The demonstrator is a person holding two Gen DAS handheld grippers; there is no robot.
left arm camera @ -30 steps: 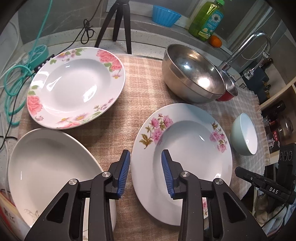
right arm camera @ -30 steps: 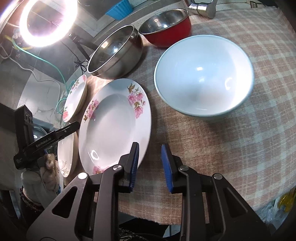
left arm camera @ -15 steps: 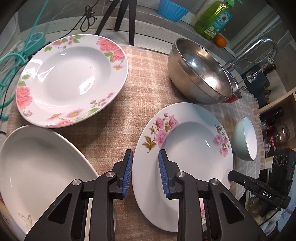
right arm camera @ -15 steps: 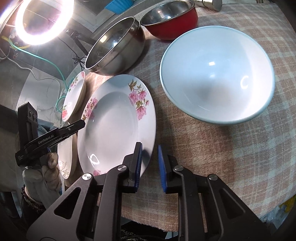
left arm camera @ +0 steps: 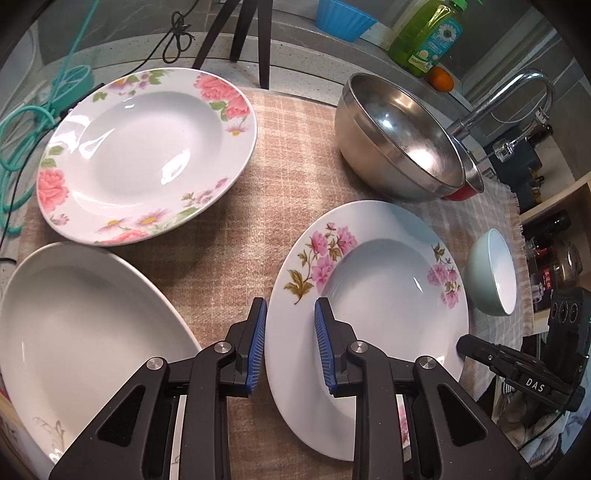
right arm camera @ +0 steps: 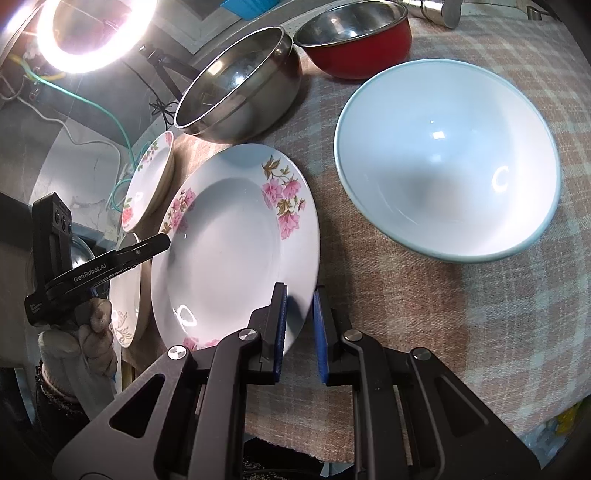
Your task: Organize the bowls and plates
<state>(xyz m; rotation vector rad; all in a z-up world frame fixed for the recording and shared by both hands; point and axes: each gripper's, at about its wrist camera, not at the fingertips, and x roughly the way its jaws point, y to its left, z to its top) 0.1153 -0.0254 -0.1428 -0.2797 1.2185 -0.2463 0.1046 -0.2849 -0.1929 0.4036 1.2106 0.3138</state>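
A white plate with small pink flowers (left arm camera: 384,280) lies on the checked cloth; it also shows in the right wrist view (right arm camera: 229,240). My left gripper (left arm camera: 290,347) straddles its left rim, jaws apart. My right gripper (right arm camera: 300,332) straddles its opposite rim, jaws narrow, not clearly clamped. A rose-patterned plate (left arm camera: 147,147) lies at the back left. A plain white plate (left arm camera: 74,332) lies at the front left. A pale green bowl (right arm camera: 447,162) sits right of the flowered plate. A steel bowl (left arm camera: 399,147) and a red bowl (right arm camera: 354,40) stand behind.
A tripod leg (left arm camera: 258,40), green cable (left arm camera: 22,122) and black cord lie at the back left. A tap (left arm camera: 509,92), green soap bottle (left arm camera: 428,33) and blue tub (left arm camera: 343,16) stand at the back. A ring light (right arm camera: 92,33) glares at the left.
Both grippers moved onto the flowered plate's opposite rims. The left gripper's jaws narrowed, and the right gripper's jaws closed in around the rim.
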